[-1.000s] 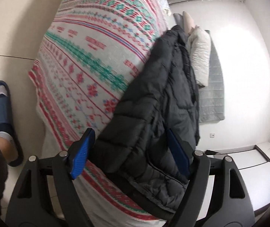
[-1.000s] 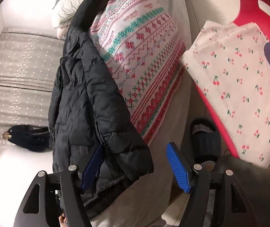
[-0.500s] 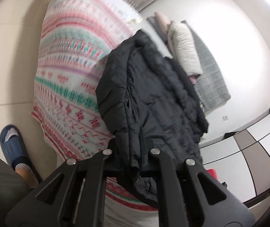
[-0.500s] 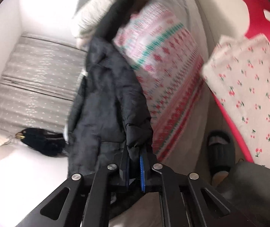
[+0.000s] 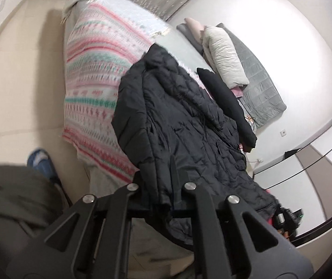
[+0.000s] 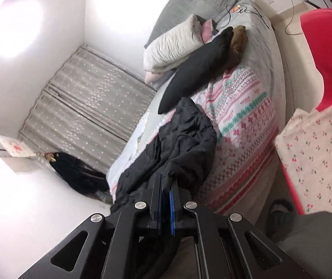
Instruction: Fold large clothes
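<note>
Both grippers have snapped shut since a second ago and lifted: left gripper (image 5: 166, 186) and right gripper (image 6: 165, 187) each pinch the black puffer jacket's (image 5: 189, 125) hem, pulling it off the patterned blanket (image 5: 96, 88). No readable labels anywhere.

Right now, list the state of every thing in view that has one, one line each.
left gripper: shut on the jacket's hem.
right gripper: shut on the jacket's hem.
black puffer jacket: crumpled, near end held up, rest on the bed.
patterned blanket: spread flat over the bed.
curtains: drawn closed.
</note>
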A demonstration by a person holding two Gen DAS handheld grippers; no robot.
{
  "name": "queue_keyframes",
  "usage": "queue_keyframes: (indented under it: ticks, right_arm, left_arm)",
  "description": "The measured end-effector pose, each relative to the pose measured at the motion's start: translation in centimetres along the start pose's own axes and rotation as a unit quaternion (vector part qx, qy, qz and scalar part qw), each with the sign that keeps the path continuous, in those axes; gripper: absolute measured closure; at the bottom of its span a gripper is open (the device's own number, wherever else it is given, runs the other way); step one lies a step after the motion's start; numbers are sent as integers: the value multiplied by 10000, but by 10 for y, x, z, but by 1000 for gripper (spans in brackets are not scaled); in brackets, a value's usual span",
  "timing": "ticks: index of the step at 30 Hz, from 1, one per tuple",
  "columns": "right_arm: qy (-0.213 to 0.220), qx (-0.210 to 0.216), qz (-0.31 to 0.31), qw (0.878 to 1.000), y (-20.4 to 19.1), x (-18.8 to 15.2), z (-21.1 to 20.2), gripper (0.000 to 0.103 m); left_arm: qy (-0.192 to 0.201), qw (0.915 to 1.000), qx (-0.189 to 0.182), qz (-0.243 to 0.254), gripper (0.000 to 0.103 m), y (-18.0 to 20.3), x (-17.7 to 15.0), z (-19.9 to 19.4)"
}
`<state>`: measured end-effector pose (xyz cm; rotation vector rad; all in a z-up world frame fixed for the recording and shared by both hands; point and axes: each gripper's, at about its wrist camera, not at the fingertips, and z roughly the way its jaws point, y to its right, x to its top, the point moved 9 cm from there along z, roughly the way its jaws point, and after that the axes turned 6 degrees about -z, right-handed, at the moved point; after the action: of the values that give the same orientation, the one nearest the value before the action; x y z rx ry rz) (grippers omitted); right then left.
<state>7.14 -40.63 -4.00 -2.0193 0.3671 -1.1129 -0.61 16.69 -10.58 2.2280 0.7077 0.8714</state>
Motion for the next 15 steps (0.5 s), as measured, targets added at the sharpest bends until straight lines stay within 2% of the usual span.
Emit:
queue_keyframes:
  ticks: [3,6,9,12,15]
  right_arm:
    - [122,223,42,9997,-9,-3,-12,99]
    - [413,423,-196,9981,-29,8,-36,99]
    - [543,463,-384,9967,-41,19,-45,99]
    - [535,457,-159,9974,-32,25,-40,99]
    - [596,707,1,9957,-36,30,-38,99]
  left_arm:
    - [35,9999,-104,4,93,10,-7,-16]
    - [304,9989,-319,164,93,32,-1,-40]
    - [472,9977,-426,236,93,45,6,-47]
    - [440,9976,-476,235,93,47,7,-43]
    - [667,9954,-559,406,93,56,20,-43]
